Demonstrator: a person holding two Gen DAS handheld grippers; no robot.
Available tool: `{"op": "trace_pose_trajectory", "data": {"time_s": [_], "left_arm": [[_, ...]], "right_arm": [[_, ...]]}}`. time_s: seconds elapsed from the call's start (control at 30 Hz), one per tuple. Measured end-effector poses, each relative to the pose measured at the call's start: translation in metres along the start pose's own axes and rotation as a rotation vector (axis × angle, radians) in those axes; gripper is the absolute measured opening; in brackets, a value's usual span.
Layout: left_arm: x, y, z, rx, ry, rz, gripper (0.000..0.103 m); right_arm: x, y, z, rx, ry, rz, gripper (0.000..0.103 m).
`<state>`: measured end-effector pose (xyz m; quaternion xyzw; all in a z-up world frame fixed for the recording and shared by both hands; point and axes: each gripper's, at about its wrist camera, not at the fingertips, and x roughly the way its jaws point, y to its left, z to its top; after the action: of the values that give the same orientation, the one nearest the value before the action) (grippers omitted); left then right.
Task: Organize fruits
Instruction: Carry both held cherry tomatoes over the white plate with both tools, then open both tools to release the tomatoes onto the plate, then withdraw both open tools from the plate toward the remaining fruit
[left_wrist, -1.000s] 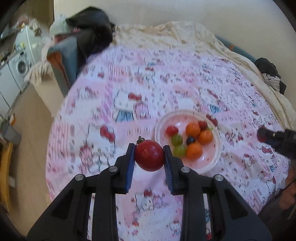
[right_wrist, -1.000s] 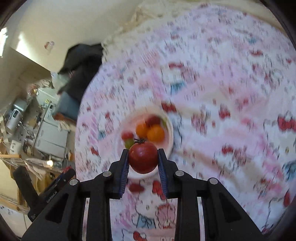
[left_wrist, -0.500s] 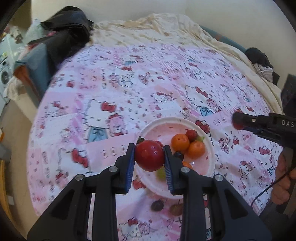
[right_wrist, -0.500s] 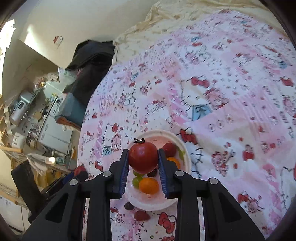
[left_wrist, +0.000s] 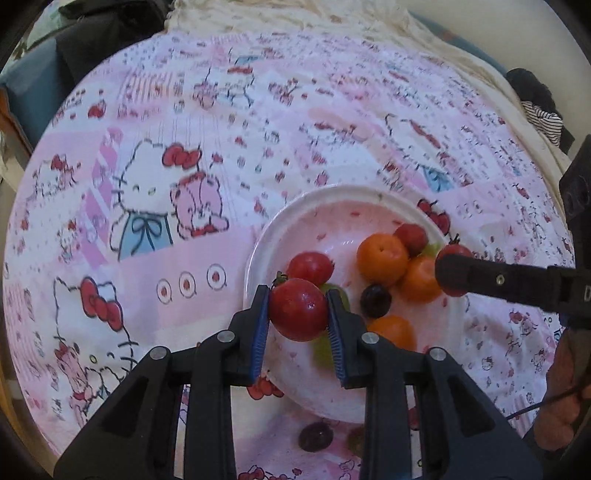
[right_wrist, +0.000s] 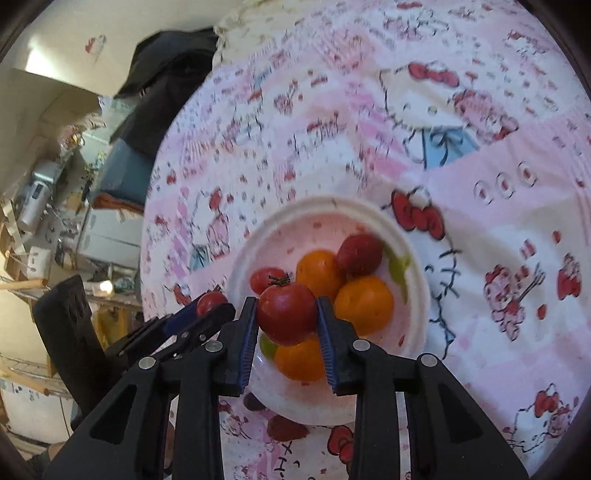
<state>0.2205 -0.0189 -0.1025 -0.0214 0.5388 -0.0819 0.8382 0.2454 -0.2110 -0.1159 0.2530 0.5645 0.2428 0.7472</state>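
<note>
Blue-padded fingers of the left gripper (left_wrist: 298, 312) clamp a glossy round red tomato (left_wrist: 298, 314) with a dark stalk above the white round plate (left_wrist: 258, 254). The right gripper (right_wrist: 287, 319) likewise pinches a second red tomato (right_wrist: 287, 318), its jaws just eased slightly wider. Plate holds three orange citrus fruits (left_wrist: 382, 254), smaller red tomatoes, green grapes and a dark grape (left_wrist: 375, 301). Another dark grape (left_wrist: 315, 436) lies on the pink cartoon-print cloth (left_wrist: 184, 184) just beside the plate.
</note>
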Motion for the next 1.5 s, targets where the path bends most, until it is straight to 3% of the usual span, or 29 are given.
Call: {"op": "trace_pose_trajectory", "data": {"time_s": [0.33,0.37,0.4,0.43,0.47,0.5,0.87,1.13,1.5], "left_arm": [[0.010,0.000,-0.003,-0.006,0.036,0.001,0.027],[0.011,-0.001,-0.003,-0.004,0.049,0.003,0.030],[0.012,-0.001,-0.003,-0.005,0.057,0.002,0.036],[0.011,-0.001,-0.003,-0.005,0.059,-0.003,0.056],[0.009,-0.002,-0.004,-0.010,0.054,-0.008,0.073],[0.006,-0.002,-0.004,-0.012,0.041,-0.003,0.076],[-0.019,-0.002,-0.004,0.021,-0.033,0.052,0.077],[-0.040,0.008,-0.007,-0.025,-0.077,0.076,0.077],[-0.068,0.013,-0.023,-0.054,-0.110,0.079,0.077]], "right_arm": [[0.026,0.007,0.003,0.051,0.046,0.037,0.035],[0.026,0.008,0.004,0.052,0.044,0.033,0.040],[0.024,0.008,0.004,0.052,0.034,0.027,0.046],[0.021,0.007,0.005,0.058,0.022,0.032,0.066],[0.018,0.005,0.005,0.068,0.010,0.040,0.077],[0.012,0.003,0.006,0.080,-0.014,0.040,0.077],[-0.016,0.011,0.012,0.035,-0.083,0.032,0.077],[-0.031,0.009,0.004,0.039,-0.111,0.017,0.077],[-0.056,0.016,-0.020,-0.018,-0.150,-0.065,0.077]]}}
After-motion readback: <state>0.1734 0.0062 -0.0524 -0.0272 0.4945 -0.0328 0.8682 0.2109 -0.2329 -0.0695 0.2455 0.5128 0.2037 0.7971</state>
